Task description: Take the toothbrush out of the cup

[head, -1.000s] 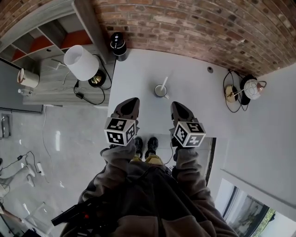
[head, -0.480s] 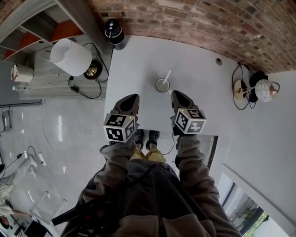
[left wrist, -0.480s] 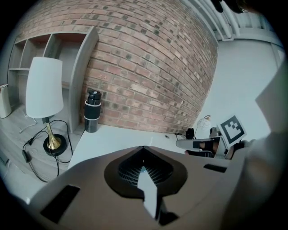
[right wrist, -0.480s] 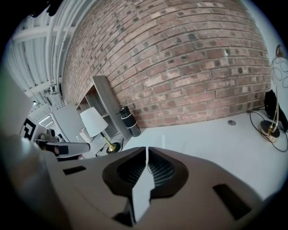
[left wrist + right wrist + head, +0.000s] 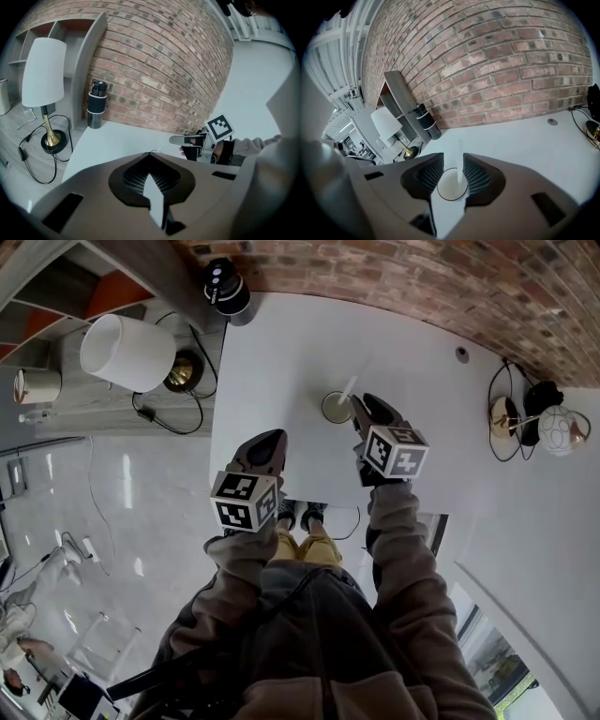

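Observation:
A white cup (image 5: 333, 409) stands near the middle of the white table (image 5: 281, 343), with a pale toothbrush (image 5: 349, 388) leaning out of it to the right. My right gripper (image 5: 360, 405) sits just beside the cup. In the right gripper view its jaws are opening. The cup (image 5: 452, 186) and the toothbrush handle (image 5: 459, 164) lie between the right gripper (image 5: 453, 155) jaws, untouched. My left gripper (image 5: 268, 441) hovers over the table's near edge, left of the cup. The left gripper (image 5: 150, 153) looks shut and holds nothing.
A black and white cylinder (image 5: 221, 285) stands at the table's far left corner against the brick wall. A white-shaded lamp (image 5: 117, 352) with cables is off the table's left side. A round lamp (image 5: 561, 427) and cords lie at the right.
My right gripper has moved forward from the table's near edge up to the cup. The left gripper has barely shifted in the view.

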Demonstrator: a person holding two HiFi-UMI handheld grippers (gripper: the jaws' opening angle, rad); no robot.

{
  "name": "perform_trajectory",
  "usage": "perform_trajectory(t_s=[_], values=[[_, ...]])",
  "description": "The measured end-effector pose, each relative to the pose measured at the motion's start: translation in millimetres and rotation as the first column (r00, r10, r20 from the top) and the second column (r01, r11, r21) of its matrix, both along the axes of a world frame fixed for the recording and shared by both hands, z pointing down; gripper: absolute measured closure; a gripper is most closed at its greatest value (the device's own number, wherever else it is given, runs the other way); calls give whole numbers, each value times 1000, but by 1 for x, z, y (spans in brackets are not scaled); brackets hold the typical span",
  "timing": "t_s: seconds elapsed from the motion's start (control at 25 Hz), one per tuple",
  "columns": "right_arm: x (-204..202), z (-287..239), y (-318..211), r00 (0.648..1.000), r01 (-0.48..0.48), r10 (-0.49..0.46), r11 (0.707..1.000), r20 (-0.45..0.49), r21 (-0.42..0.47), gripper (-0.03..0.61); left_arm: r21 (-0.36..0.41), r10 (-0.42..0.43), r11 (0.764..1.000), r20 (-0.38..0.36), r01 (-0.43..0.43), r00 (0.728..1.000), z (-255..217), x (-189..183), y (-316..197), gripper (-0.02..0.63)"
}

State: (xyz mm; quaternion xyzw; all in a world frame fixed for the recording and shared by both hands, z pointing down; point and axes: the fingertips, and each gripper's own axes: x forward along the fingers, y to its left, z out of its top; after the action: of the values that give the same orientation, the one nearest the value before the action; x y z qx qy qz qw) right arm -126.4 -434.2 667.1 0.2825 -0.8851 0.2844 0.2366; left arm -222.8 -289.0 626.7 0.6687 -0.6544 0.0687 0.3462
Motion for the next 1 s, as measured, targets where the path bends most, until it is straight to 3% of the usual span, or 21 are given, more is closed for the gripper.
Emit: perform_trajectory(t_s=[0.52, 0.56, 0.6, 0.64, 0.84, 1.0], values=[[-28, 40, -29, 999, 20, -21, 999, -48, -29, 457, -46, -20, 999, 6, 20, 1000, 14, -15, 19, 623], [-28, 40, -28, 998, 22, -23, 1000, -52, -22, 467, -46, -22, 999, 7, 23, 1000, 14, -16, 20, 623], [-28, 38, -27, 998, 22, -23, 1000, -55, -11, 527, -46, -24, 999, 7, 24, 1000, 14, -17, 21, 623], [-28, 37, -26, 998, 22, -22, 1000, -56, 0, 531, -44, -25, 999, 8, 25, 1000, 14, -18, 22, 623], [-24, 16, -26, 1000, 0, 1, 999, -15, 51, 532, -24, -20, 1000, 11, 20, 1000, 5, -16, 20, 623], [-16, -30, -32, 996, -59, 52, 992, 72, 107, 532, 6, -17, 1000, 21, 17, 1000, -10, -16, 18, 623]])
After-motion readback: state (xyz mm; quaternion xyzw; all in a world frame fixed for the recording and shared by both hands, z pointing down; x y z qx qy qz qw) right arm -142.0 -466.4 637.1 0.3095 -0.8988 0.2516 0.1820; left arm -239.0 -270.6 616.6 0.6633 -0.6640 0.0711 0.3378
